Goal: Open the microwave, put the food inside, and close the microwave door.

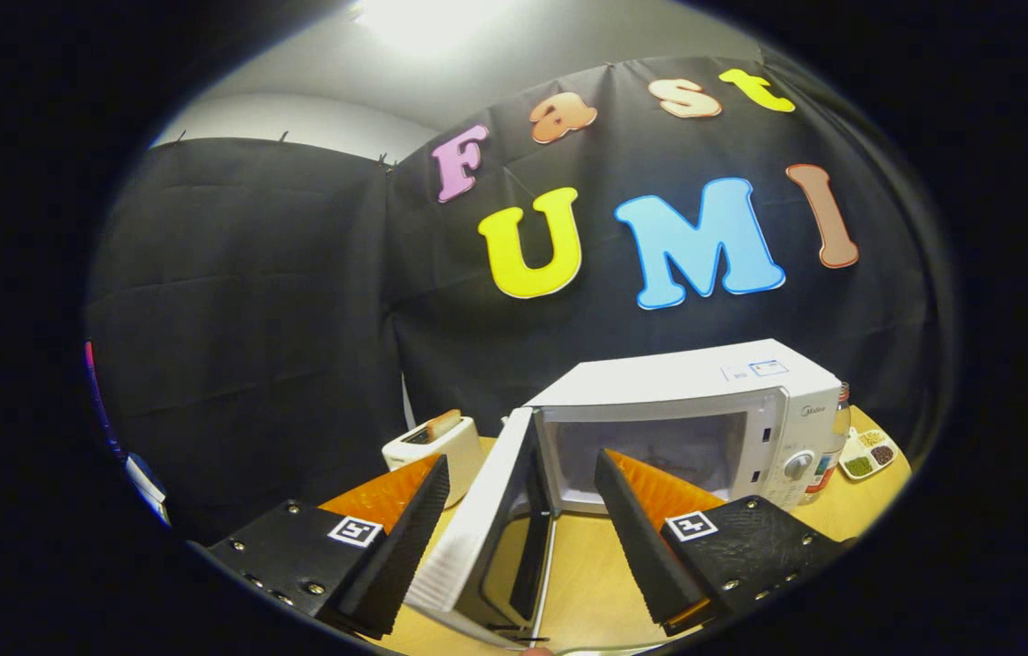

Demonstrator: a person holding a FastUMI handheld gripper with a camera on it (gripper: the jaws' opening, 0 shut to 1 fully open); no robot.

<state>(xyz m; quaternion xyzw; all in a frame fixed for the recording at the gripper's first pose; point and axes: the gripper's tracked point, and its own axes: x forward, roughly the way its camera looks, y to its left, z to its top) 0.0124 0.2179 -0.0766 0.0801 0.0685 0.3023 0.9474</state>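
A pale wooden worktop (587,565) with a smooth matte face carries everything, backed by black cloth hung in soft folds on two sides, with a grey-white wall and a bright ceiling light above it. The white microwave (705,410) stands toward the far right of the worktop, a boxy shell with rounded corners, its cavity open and dim inside. Its door (491,519) is swung out toward the camera, edge-on, reaching between the two fingers of the gripper (519,474). The fingers stand spread wide apart, one on each side of the door, pinching nothing; whether either touches the door I cannot tell. Each finger is a black wedge with a ribbed inner pad and an orange outer face. Left of the microwave sits a white toaster (436,446) with a slice of bread in its slot, close to the worktop's edge. Right of the microwave stand a bottle (828,456) and a small divided dish (869,451) of seeds or grains. Bare worktop lies between door and microwave front.
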